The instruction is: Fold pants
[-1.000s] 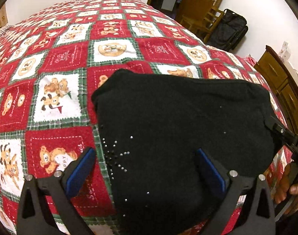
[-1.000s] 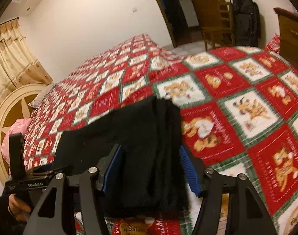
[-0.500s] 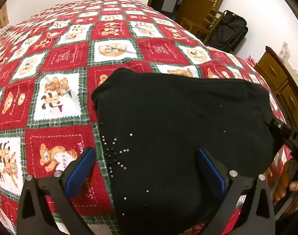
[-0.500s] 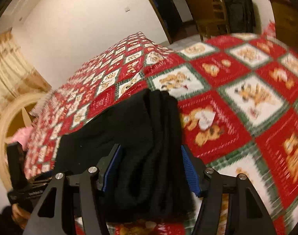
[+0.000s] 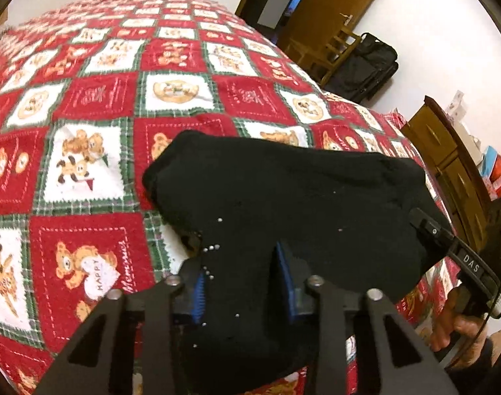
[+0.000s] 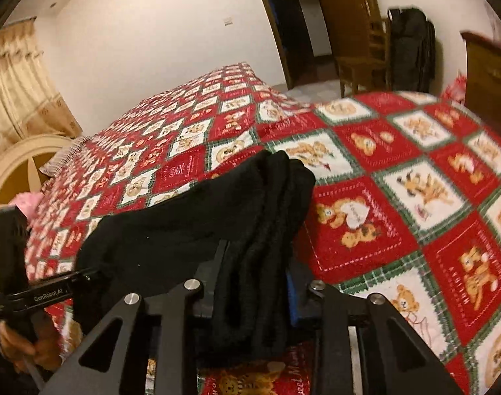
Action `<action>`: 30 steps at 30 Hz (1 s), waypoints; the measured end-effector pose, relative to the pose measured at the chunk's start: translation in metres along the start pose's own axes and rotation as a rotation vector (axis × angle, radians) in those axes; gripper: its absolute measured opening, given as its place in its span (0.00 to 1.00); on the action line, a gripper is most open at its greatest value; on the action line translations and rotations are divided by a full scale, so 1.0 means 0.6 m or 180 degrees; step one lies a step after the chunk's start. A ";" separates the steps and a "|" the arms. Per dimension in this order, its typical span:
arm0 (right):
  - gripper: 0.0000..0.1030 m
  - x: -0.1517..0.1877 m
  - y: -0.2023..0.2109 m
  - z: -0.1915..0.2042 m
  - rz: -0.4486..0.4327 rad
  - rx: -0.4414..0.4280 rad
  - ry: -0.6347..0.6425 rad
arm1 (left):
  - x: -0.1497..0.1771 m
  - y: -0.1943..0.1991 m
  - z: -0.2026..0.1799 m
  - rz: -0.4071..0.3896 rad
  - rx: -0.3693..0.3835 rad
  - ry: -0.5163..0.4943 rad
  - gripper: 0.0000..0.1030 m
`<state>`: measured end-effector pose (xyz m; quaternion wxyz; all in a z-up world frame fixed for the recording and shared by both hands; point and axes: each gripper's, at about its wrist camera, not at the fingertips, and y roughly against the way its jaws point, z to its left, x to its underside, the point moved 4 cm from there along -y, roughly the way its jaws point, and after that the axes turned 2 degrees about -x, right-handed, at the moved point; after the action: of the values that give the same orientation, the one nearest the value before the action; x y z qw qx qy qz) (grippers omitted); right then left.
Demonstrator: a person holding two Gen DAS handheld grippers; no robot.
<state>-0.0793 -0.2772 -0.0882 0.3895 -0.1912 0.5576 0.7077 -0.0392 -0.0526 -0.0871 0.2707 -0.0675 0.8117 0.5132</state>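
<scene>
Black folded pants (image 5: 283, 197) with small silver studs lie on a red, white and green teddy-bear quilt (image 5: 95, 98). My left gripper (image 5: 240, 283) holds their near left edge; its jaws are closing, and the blue pads pinch bunched fabric between them. In the right wrist view the pants (image 6: 191, 227) show as a thick stack of folds. My right gripper (image 6: 253, 289) is on the near right end, jaws closing with the layered cloth squeezed between the pads. Each view also catches the other gripper at the pants' far side, held by a hand (image 6: 16, 342).
The quilt covers a bed with a cream headboard (image 6: 16, 164) and a pink pillow (image 6: 23, 200). Past the bed stand a wooden chair (image 5: 329, 52), a black bag (image 5: 365, 65) and a wooden door (image 5: 336, 3). A wooden cabinet (image 5: 454, 171) lines the right side.
Both grippers' jaws have come in from wide apart and now pinch the pants. The fabric at the near edge has bunched up between the pads.
</scene>
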 end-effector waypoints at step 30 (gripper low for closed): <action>0.28 -0.050 0.047 0.093 -0.0492 -0.0204 0.0170 | -0.078 0.090 0.010 -0.0588 -0.0393 -0.0421 0.12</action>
<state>-0.0731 -0.2371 -0.0317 0.4217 -0.2648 0.5285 0.6876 -0.0183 -0.0302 -0.0221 0.3651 -0.1245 0.7493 0.5383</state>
